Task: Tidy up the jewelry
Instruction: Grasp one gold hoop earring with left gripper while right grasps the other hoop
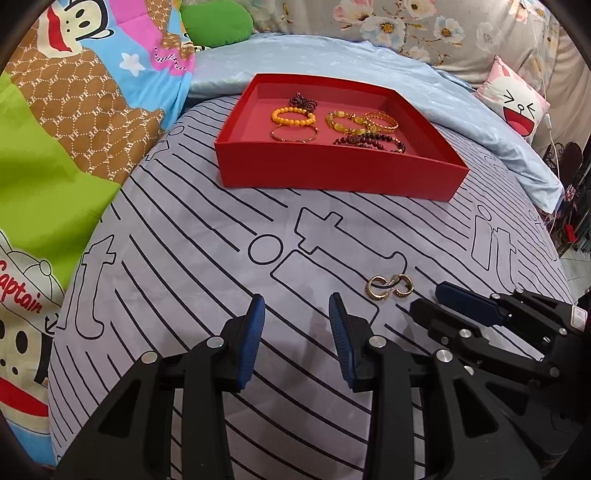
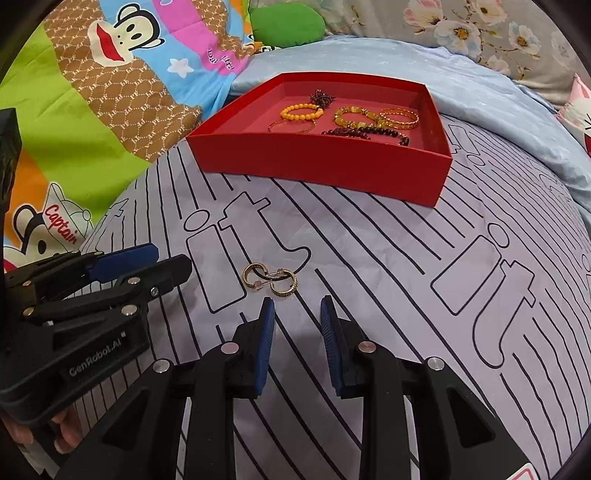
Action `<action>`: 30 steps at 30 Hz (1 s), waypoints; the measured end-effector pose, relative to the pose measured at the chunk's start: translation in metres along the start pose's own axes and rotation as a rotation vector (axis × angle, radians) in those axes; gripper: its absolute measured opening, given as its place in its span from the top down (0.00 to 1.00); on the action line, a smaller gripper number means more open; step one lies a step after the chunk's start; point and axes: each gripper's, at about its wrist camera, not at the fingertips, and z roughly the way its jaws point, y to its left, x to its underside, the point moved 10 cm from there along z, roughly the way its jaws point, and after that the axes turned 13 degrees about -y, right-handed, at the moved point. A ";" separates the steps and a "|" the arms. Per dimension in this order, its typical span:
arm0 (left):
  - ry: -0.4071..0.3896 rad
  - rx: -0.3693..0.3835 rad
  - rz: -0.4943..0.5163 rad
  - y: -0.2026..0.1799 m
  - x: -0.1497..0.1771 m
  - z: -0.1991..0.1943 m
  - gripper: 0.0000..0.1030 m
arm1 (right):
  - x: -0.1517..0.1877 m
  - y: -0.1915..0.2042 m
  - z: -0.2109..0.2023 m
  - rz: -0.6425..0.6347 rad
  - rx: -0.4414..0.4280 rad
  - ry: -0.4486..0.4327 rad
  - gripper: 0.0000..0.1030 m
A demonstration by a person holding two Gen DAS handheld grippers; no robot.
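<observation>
A pair of gold hoop earrings (image 1: 389, 287) lies on the striped grey bedsheet (image 1: 207, 236), apart from both grippers; it also shows in the right wrist view (image 2: 269, 282). A red tray (image 1: 332, 173) farther back holds several bracelets, among them an orange bead bracelet (image 1: 293, 115) and a dark red bead bracelet (image 1: 369, 142). The tray (image 2: 317, 162) also shows in the right wrist view. My left gripper (image 1: 297, 306) is open and empty, left of the earrings. My right gripper (image 2: 297, 308) is open and empty, just in front of the earrings.
A colourful cartoon blanket (image 1: 74, 122) lies along the left. A light blue quilt (image 1: 369, 70) and a pink face cushion (image 1: 517, 99) sit behind the tray. A green cushion (image 1: 216, 22) is at the back.
</observation>
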 end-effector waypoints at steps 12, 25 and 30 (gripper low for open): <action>0.008 0.003 -0.011 0.002 0.001 0.004 0.67 | -0.007 0.008 0.014 -0.039 -0.004 -0.005 0.85; 0.004 0.059 0.011 -0.026 -0.003 0.011 0.61 | -0.013 -0.019 -0.003 0.030 0.033 -0.020 0.85; 0.014 0.075 0.028 -0.036 -0.001 0.016 0.60 | -0.013 -0.030 -0.007 0.047 0.047 -0.026 0.85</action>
